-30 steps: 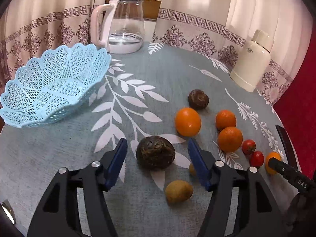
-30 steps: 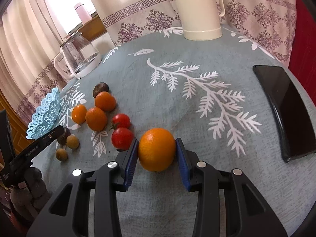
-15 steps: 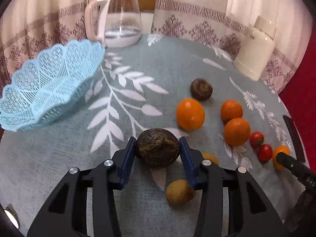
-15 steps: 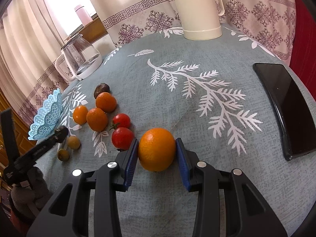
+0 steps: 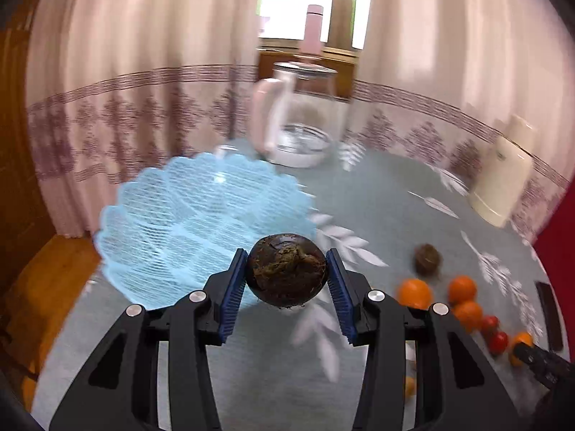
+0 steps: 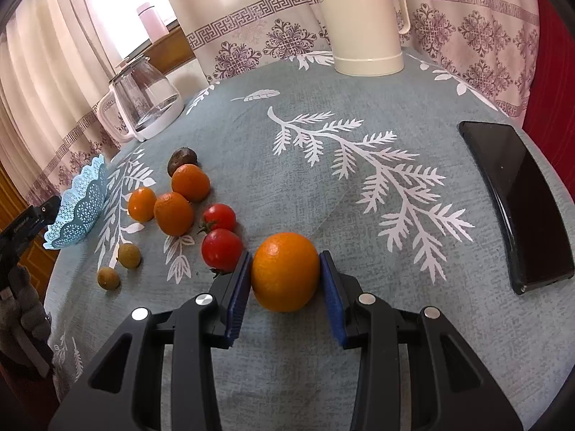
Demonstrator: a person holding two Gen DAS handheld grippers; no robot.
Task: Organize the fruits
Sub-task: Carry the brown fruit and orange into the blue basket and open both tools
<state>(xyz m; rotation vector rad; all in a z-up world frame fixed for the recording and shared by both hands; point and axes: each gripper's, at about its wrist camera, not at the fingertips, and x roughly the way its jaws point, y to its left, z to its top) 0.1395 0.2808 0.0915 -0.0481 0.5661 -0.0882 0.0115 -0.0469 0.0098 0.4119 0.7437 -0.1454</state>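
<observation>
While our left hand-held gripper pinches a dark, wrinkled round fruit lifted above the surface beside the blue basket, our right hand-held gripper clasps a smooth orange resting on the cloth, tomatoes just beyond.

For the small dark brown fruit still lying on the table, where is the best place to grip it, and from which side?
Judging by its round shape, grip the small dark brown fruit across its widest middle, coming from above; an orange touches its near side.
</observation>
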